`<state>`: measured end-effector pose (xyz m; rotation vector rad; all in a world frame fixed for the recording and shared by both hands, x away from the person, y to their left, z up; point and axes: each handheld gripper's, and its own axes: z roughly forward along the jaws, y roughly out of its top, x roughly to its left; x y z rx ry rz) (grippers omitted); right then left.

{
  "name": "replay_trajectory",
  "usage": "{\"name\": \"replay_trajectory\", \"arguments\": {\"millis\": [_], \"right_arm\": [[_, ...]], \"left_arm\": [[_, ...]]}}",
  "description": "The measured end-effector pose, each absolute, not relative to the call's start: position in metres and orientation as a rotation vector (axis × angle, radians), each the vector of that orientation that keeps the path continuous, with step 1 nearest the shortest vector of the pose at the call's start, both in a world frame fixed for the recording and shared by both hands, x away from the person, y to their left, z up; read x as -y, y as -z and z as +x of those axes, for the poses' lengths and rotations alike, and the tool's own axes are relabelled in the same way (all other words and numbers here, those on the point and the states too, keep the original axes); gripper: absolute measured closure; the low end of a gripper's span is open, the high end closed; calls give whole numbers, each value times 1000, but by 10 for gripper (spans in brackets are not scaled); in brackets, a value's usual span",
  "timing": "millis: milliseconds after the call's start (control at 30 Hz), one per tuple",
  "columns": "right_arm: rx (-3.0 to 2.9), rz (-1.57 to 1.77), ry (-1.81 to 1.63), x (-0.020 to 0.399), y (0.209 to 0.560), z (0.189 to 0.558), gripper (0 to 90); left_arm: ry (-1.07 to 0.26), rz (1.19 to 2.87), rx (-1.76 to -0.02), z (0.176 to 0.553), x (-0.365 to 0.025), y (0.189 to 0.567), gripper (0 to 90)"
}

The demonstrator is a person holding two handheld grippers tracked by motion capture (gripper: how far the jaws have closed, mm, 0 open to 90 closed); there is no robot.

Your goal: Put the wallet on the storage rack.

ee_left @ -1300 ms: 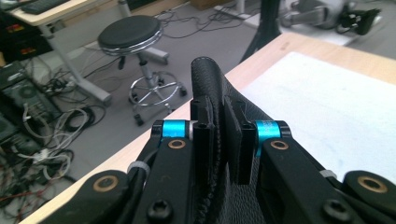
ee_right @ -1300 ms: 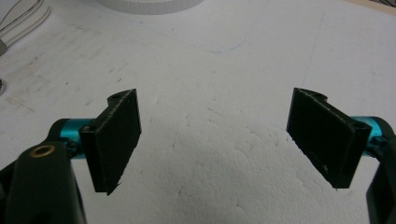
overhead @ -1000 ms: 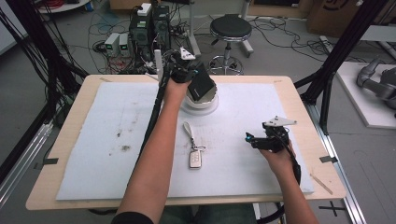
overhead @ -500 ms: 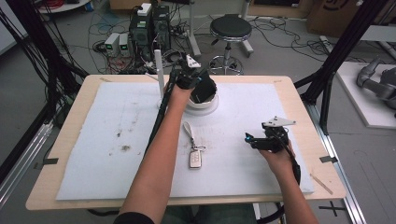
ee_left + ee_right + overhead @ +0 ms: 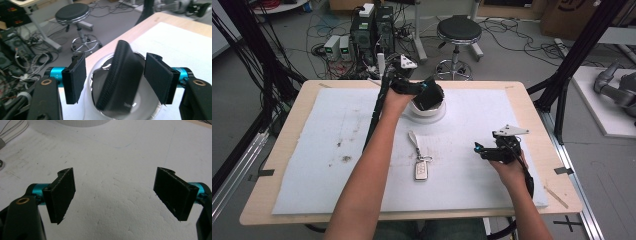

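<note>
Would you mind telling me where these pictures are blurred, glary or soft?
High view: evenly lit and soft, no glare on the white mat. Left gripper view: the black wallet is slightly smeared, and the bowl beneath it reflects light. Right gripper view: sharp pads, a soft shadow between them.

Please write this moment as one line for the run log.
left gripper: jaws just opened, black wallet loose between them, over white bowl | right gripper: open, empty, over white mat | car key: untouched
</note>
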<state>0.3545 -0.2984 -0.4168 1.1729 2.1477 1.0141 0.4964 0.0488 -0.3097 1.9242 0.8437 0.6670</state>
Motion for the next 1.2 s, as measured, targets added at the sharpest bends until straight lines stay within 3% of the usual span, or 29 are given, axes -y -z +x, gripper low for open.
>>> {"name": "replay_trajectory", "arguments": {"millis": [533, 967, 1200], "right_arm": [[-2147, 1171, -1021, 297, 417, 356, 179], [-2134, 1183, -1024, 298, 416, 356, 179], [-2133, 1189, -1013, 298, 417, 357, 179]], "left_arm": [[-501, 1917, -762, 443, -113, 308, 268], [-470, 1850, -741, 372, -189, 350, 228], [-450, 1794, -752, 355, -208, 367, 227]]}}
